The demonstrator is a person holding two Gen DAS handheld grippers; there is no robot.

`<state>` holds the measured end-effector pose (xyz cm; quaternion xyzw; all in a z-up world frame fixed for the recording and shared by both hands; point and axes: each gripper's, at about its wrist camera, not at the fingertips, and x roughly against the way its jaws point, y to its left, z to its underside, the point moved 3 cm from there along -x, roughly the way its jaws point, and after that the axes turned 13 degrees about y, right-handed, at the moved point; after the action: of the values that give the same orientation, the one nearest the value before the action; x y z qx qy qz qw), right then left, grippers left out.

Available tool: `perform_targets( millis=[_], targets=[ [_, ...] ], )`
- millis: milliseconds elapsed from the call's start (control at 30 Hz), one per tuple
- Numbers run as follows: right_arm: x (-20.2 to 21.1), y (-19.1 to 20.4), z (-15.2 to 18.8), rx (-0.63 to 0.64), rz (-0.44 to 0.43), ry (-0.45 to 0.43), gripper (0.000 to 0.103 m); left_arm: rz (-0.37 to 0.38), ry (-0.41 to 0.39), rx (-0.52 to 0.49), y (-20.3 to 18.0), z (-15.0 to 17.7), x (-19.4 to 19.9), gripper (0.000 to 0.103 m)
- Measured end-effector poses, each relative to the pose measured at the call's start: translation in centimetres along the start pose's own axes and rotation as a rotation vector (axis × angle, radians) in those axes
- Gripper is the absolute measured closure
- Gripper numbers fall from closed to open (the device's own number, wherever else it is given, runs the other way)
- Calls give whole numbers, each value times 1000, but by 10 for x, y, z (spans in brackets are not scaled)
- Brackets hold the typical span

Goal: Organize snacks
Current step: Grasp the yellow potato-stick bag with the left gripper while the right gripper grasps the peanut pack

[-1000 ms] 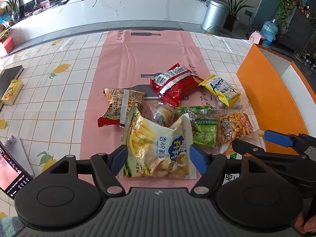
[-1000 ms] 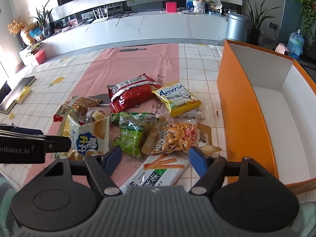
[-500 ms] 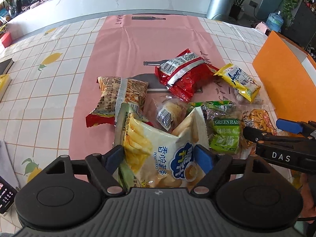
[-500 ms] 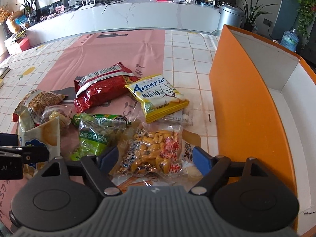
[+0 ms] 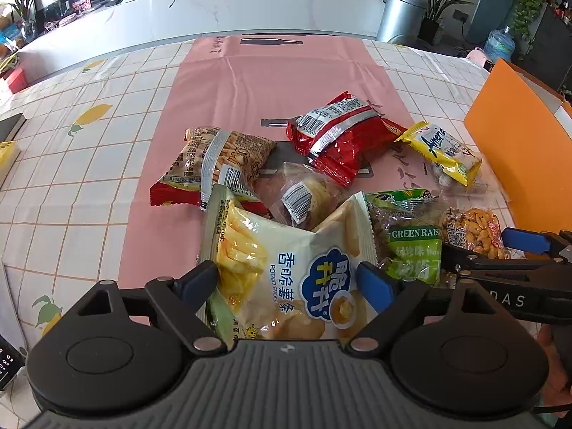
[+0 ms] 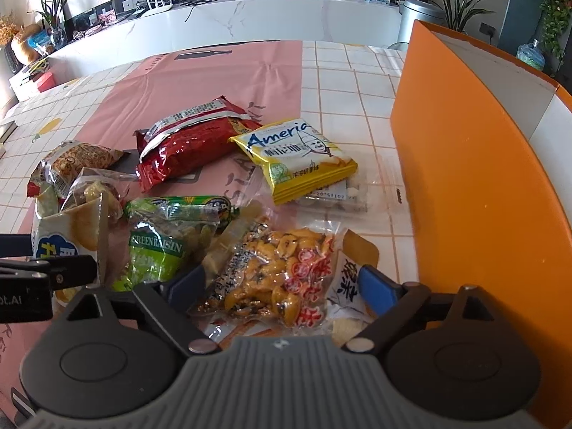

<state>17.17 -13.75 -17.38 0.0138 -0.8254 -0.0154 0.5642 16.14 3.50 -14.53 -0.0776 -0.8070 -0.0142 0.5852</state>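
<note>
A pile of snack bags lies on the pink table runner point(image 5: 271, 82). My left gripper point(image 5: 287, 280) hangs low over a white and yellow potato sticks bag point(image 5: 286, 250). Its jaws are opening; the bag lies between them, unpinched. My right gripper point(image 6: 280, 284) straddles a clear bag of orange snacks point(image 6: 282, 271); its jaws are opening too, with the pads off the bag. A green raisin bag point(image 6: 161, 246) lies between the two. Farther back lie a red bag point(image 6: 189, 143), a yellow pack point(image 6: 296, 157) and a brown stick-snack bag point(image 5: 214, 157).
An open orange box point(image 6: 464, 178) with a white inside stands on the tiled tablecloth right of the pile, its wall close to my right gripper. A small clear barcoded bag point(image 5: 304, 193) sits mid-pile. A phone point(image 5: 7, 361) lies at the near left edge.
Both grippers have sunk closer to the pile and their jaws have spread wider. The potato sticks bag and the orange snack bag now sit between the fingers.
</note>
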Motion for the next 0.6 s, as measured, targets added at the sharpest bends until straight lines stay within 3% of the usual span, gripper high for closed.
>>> perform_targets(
  millis=[400, 600],
  targets=[
    [-1, -3, 2, -18, -32, -7, 10, -9, -19, -12, 3, 2, -2, 0],
    [2, -2, 5, 0, -12, -20, 18, -33, -59, -33, 0, 5, -5, 0]
  ],
)
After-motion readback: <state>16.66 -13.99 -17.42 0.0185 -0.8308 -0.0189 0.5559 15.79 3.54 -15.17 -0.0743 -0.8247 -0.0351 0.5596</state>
